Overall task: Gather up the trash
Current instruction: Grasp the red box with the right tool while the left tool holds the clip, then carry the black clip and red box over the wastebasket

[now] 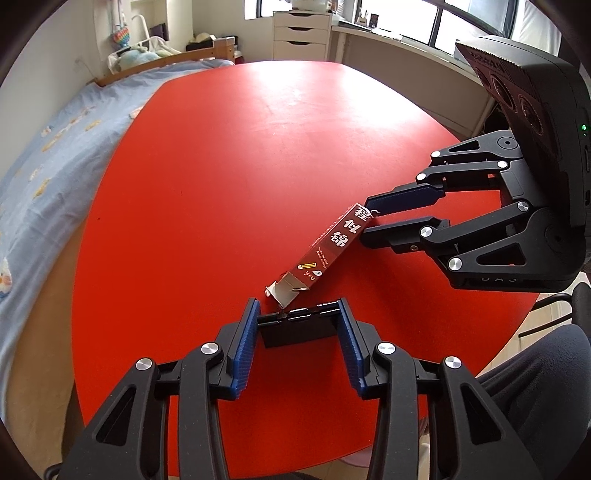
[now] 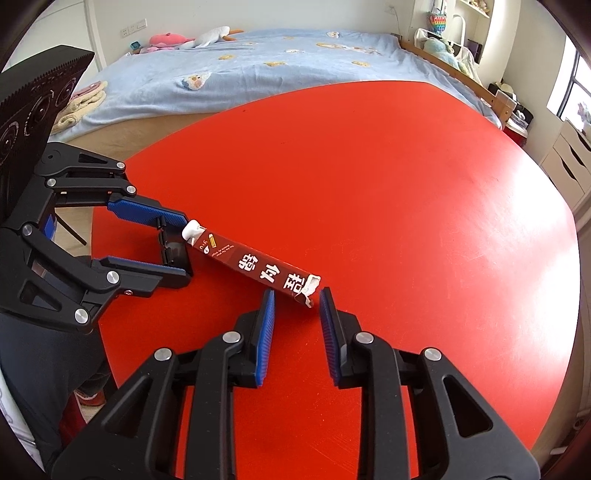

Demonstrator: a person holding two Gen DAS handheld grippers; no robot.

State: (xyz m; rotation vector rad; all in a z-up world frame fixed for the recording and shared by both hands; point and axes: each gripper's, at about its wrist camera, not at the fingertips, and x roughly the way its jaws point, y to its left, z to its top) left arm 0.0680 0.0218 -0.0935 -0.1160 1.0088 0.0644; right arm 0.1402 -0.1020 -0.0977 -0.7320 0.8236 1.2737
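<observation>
A long dark red carton point(image 1: 328, 251) with white Chinese characters and torn open ends lies on the red table point(image 1: 229, 155); it also shows in the right wrist view point(image 2: 258, 264). My left gripper point(image 1: 298, 312) holds a black binder clip point(image 1: 299, 326) between its blue pads, just short of the carton's torn near end. In the right wrist view the left gripper point(image 2: 184, 245) and the clip point(image 2: 176, 258) sit at the carton's far end. My right gripper point(image 2: 296, 295) is open, its fingertips on either side of the carton's torn end; it also shows in the left wrist view point(image 1: 365, 219).
A bed with a light blue cover point(image 2: 258, 62) and soft toys runs along the table's far side. A white drawer unit point(image 1: 301, 35) and a window ledge stand beyond the table. A dark-trousered leg point(image 1: 535, 373) is at the table's near edge.
</observation>
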